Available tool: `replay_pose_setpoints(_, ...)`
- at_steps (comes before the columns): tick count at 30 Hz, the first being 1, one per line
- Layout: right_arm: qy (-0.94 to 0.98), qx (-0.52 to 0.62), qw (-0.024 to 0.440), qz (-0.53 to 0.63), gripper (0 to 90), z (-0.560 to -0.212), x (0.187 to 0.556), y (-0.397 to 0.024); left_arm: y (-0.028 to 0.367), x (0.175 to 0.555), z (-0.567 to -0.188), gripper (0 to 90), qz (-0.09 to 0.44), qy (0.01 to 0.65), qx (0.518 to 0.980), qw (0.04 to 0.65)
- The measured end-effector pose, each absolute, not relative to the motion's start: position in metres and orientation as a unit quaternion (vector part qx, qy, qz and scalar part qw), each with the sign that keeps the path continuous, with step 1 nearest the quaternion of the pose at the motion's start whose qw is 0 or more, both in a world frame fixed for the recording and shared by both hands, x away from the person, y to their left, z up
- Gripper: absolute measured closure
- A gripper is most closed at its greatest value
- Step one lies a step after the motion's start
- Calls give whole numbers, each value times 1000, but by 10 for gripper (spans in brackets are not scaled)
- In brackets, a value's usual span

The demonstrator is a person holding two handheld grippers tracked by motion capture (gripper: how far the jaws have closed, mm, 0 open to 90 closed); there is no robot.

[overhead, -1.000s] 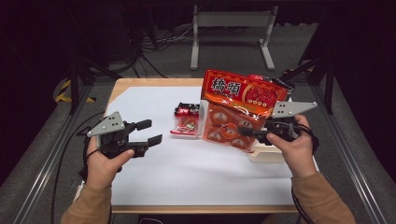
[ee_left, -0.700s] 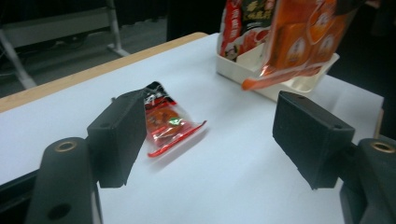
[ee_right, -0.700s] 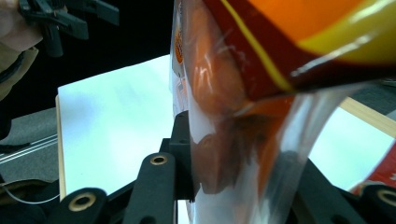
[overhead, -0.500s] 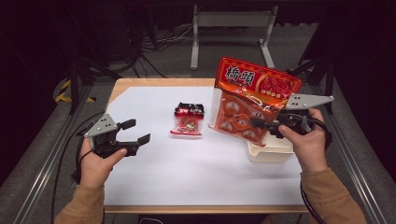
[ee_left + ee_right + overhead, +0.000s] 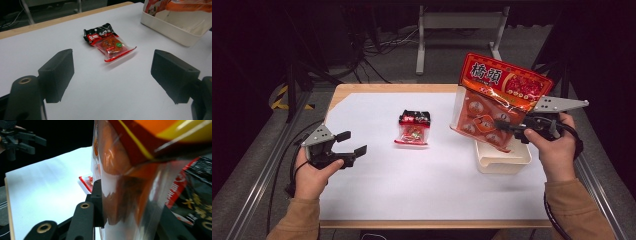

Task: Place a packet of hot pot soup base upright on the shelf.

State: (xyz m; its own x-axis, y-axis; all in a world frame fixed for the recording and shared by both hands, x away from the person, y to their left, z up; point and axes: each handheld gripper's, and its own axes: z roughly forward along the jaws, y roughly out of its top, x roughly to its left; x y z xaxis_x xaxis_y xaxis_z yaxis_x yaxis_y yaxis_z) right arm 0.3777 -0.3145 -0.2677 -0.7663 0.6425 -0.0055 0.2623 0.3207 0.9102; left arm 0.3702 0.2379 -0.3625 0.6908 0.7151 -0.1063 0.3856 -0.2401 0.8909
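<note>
Right tongs (image 5: 512, 131) pinching big red bag (image 5: 499, 102) over tub (image 5: 502, 161), left tongs (image 5: 112, 75) just spreading, empty, facing small packet (image 5: 108, 42).

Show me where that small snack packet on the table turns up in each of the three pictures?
High view: the small packet lies mid-table, left of the white tray.
Left gripper view: it lies just above centre, beyond the open jaws, the tray at upper right.
Right gripper view: its red edge peeks out left of the big bag.
Shared landmark: the big bag, orange and red.
</note>
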Motion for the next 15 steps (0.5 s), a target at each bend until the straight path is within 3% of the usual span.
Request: replay_pose_setpoints(15,777,319,226,494,702,-270,380,-334,245,376,-376,180,148,376,772,491)
